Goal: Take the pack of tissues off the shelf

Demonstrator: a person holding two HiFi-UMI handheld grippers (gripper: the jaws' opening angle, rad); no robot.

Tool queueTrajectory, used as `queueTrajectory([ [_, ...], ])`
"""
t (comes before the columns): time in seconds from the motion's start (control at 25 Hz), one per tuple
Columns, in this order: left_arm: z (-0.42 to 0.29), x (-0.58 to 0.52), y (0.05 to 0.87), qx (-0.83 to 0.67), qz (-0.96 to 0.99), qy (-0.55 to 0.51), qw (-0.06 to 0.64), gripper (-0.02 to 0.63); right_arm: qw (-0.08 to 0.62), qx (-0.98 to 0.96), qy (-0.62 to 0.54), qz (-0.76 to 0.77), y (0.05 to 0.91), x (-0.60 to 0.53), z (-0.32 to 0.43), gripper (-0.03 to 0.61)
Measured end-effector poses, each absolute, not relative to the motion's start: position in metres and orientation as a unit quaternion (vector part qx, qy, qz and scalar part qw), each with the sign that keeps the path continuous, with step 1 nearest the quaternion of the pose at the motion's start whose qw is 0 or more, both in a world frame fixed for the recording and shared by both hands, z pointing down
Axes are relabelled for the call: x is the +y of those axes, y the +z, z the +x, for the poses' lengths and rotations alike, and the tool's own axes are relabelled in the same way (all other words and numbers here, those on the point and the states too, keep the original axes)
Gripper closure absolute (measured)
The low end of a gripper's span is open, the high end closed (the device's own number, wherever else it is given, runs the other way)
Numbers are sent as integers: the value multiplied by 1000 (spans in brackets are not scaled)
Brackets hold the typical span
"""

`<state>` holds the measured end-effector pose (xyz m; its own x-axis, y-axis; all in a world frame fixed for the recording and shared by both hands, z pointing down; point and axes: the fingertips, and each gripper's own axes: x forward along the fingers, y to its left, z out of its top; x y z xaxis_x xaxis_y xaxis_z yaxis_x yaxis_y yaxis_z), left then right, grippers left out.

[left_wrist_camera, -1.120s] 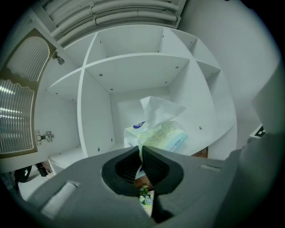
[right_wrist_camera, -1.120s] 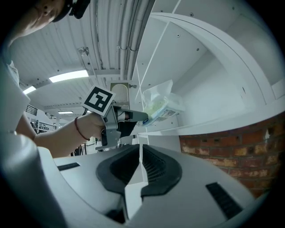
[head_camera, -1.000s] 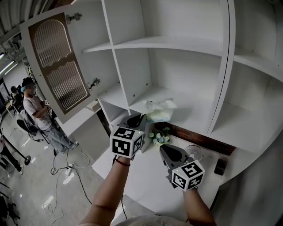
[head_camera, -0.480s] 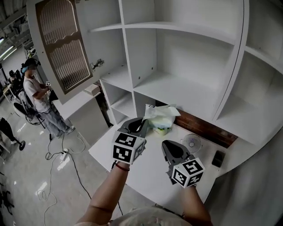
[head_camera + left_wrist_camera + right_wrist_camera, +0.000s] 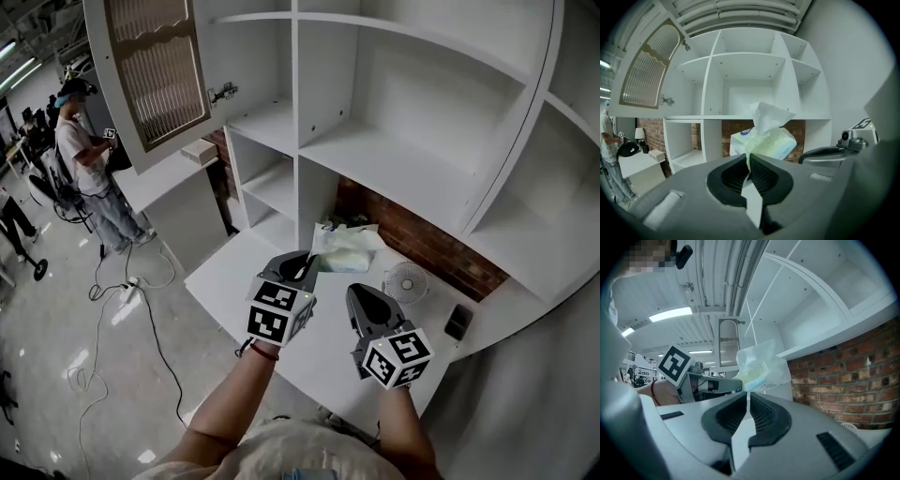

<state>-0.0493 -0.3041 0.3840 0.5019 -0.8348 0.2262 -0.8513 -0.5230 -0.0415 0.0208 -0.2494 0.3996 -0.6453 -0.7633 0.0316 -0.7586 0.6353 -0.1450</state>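
The pack of tissues (image 5: 343, 247) is pale green and white, with a loose white sheet sticking up. It hangs over the white counter (image 5: 234, 281), below and in front of the shelves. My left gripper (image 5: 302, 266) is shut on the pack's near edge. In the left gripper view the pack (image 5: 765, 140) rises right beyond the closed gripper (image 5: 749, 161). My right gripper (image 5: 361, 295) hovers just right of it, shut with nothing in it. In the right gripper view the pack (image 5: 759, 363) shows beyond the right gripper (image 5: 748, 401).
A small white fan (image 5: 405, 280) and a dark flat object (image 5: 458, 322) lie on the counter to the right. An open cabinet door (image 5: 159, 66) hangs at upper left. A person (image 5: 84, 159) stands on the floor at left, with cables nearby. Brick wall (image 5: 427, 251) backs the counter.
The pack has left the shelf compartment and come down in front of the shelves with my left gripper. The right gripper has also sunk a little.
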Motion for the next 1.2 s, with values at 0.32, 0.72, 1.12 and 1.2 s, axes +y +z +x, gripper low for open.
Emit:
queueTrajectory([
  [0.32, -55, -289, 424, -493, 860, 111, 74, 603, 8, 901, -83, -427, 420, -237, 22, 560],
  [0.72, -49, -277, 476, -479, 860, 126, 119, 603, 1, 896, -105, -432, 453, -225, 25, 560],
  [1.12, -44, -273, 519, -471, 857, 150, 143, 603, -15, 892, -123, -434, 483, -231, 23, 560],
  [1.2, -44, -274, 527, -471, 856, 152, 148, 603, -18, 892, -127, -434, 488, -234, 23, 560],
])
